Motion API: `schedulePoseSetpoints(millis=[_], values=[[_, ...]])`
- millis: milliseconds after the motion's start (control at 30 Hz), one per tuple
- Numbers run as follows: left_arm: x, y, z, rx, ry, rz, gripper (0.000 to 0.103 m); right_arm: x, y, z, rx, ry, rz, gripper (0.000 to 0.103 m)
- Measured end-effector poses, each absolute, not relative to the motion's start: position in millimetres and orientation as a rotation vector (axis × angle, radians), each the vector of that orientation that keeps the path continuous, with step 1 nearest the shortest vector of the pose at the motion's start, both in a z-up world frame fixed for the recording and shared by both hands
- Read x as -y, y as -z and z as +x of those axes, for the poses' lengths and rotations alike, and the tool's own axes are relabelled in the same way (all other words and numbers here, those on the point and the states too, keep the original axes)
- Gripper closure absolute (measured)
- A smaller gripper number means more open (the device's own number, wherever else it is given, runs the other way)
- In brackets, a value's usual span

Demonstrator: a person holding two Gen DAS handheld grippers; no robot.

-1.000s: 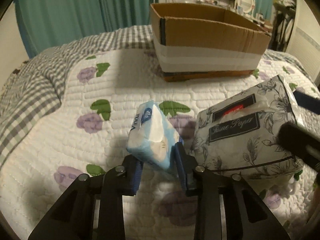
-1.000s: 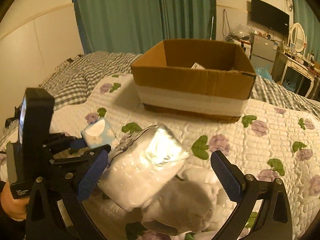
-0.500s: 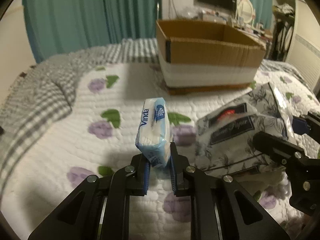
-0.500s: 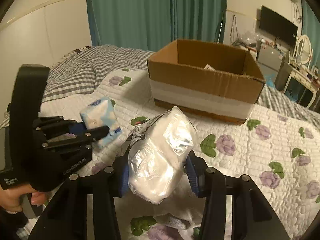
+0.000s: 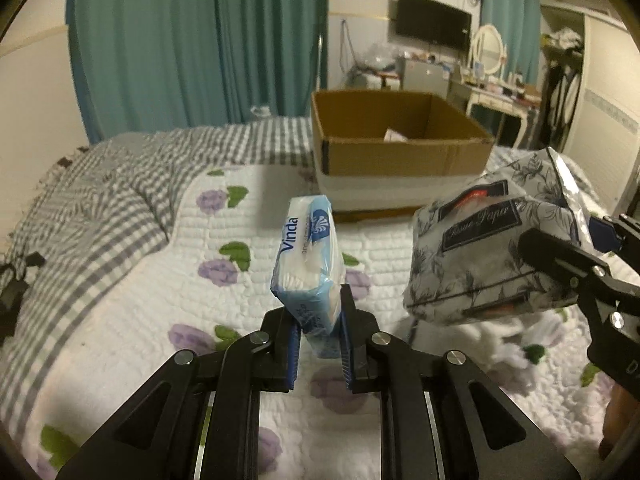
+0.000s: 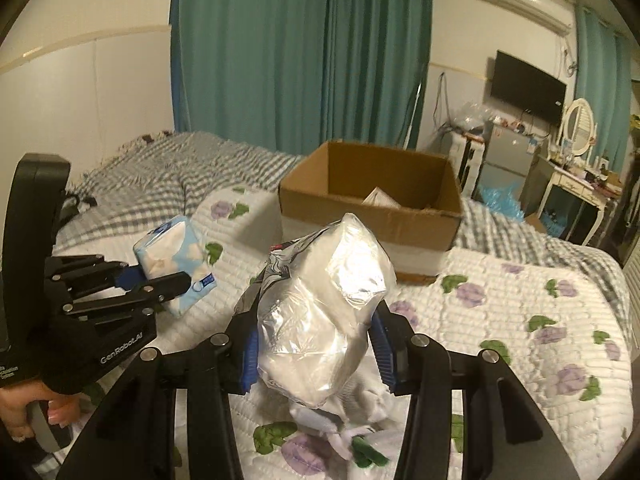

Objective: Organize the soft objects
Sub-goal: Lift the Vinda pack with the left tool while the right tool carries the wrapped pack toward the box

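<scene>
Your left gripper [image 5: 319, 334] pinches a blue tissue pack [image 5: 307, 268]; your right gripper [image 6: 316, 344], just closed, clamps a crinkled floral tissue bag [image 6: 320, 312], both now lifted nearer the box [image 5: 400, 152].

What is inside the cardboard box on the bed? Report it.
Inside the cardboard box, one pale, whitish item pokes up near the far right corner. What it is cannot be told. The near wall hides the box floor, so anything lower stays unseen.

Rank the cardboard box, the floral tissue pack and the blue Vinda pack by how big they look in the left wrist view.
1. cardboard box, widest despite sitting farthest back.
2. floral tissue pack, close behind in apparent size; its nearness inflates it.
3. blue Vinda pack, clearly smallest, though nearest the camera.
</scene>
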State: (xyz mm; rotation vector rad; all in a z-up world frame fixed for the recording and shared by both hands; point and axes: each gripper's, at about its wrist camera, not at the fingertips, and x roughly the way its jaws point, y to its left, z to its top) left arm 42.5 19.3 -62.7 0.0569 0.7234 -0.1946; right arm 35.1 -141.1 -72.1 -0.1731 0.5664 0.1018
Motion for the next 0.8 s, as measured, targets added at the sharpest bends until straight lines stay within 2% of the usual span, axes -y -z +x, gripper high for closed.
schedulePoseSetpoints(millis=[467,800], values=[[-9.5,-17.7,-3.7,-0.531,0.235,0.035,0.087,148.6,-1.8,-37.1,-0.348,-0.040,-0.186,0.057],[-1.5,-55.1,-17.9,-0.437,0.250,0.025,0.087,156.1,-49.6,-70.0,-0.209,0.003,-0.171,0.057]])
